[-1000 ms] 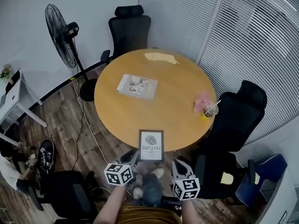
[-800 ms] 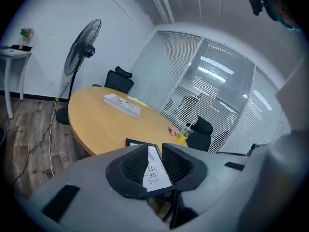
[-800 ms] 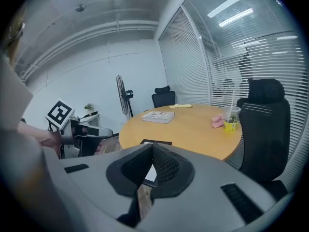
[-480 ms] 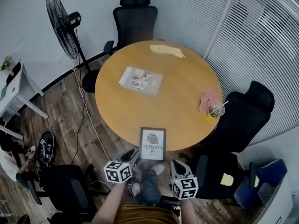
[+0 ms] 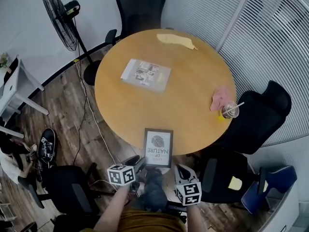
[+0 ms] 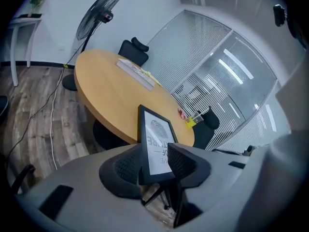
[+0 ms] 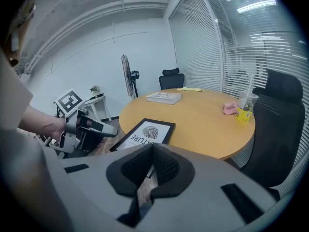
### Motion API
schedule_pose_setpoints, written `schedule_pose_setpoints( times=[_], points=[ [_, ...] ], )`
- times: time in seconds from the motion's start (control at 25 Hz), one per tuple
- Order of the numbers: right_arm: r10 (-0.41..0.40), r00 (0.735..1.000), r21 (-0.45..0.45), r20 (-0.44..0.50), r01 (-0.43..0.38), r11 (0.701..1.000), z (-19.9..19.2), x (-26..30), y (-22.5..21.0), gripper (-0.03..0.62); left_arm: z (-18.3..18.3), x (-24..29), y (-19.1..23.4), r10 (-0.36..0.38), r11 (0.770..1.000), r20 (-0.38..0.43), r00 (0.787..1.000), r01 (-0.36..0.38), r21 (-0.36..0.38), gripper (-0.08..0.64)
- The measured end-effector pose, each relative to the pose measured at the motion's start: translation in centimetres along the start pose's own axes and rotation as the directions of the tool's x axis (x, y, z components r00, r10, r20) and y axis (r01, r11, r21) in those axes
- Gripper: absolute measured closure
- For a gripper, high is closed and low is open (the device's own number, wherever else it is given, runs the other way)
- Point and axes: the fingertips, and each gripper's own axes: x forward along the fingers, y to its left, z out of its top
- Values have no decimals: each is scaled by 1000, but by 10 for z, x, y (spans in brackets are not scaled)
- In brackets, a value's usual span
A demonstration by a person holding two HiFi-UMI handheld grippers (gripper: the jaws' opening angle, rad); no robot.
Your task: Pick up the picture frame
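Observation:
The black picture frame (image 5: pixel 158 147) with a white print lies at the round table's (image 5: pixel 193 81) near edge, its near end sticking out past the rim. My left gripper (image 5: pixel 140 162) is at the frame's near left corner. In the left gripper view the frame (image 6: pixel 157 141) stands between the jaws of that gripper (image 6: pixel 153 158), which have just been opening, and the right pad is off it. My right gripper (image 5: pixel 177 169) is at the near right corner. In the right gripper view the right gripper (image 7: pixel 153 151) is pinched on the frame's (image 7: pixel 145 132) corner.
A book (image 5: pixel 146 73) lies mid-table, with a yellow cloth (image 5: pixel 176 38) at the far edge. A pink cloth (image 5: pixel 219 98) and a cup with a straw (image 5: pixel 230 110) are at the right. Black chairs (image 5: pixel 140 6) (image 5: pixel 260 115) ring the table. A floor fan (image 5: pixel 60 16) stands at the left.
Both grippers have sunk with the frame, which now rests at the table's near edge. The left jaws have spread apart.

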Motion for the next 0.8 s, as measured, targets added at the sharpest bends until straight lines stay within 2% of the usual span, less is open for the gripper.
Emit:
schedule_pose_setpoints(
  times=[0.16, 0.48, 0.8],
  points=[
    [7, 999, 15, -32, -7, 1000, -8, 12, -8, 580, -12, 20, 7, -49, 991, -52, 997, 42, -125, 353],
    [42, 997, 35, -69, -39, 999, -11, 35, -21, 580, -25, 44, 9, -100, 982, -137, 985, 76, -173, 327],
    [55, 993, 36, -104, -51, 998, -17, 43, -31, 580, -31, 59, 2, -248, 928, -139, 959, 194, -318, 327]
  ],
)
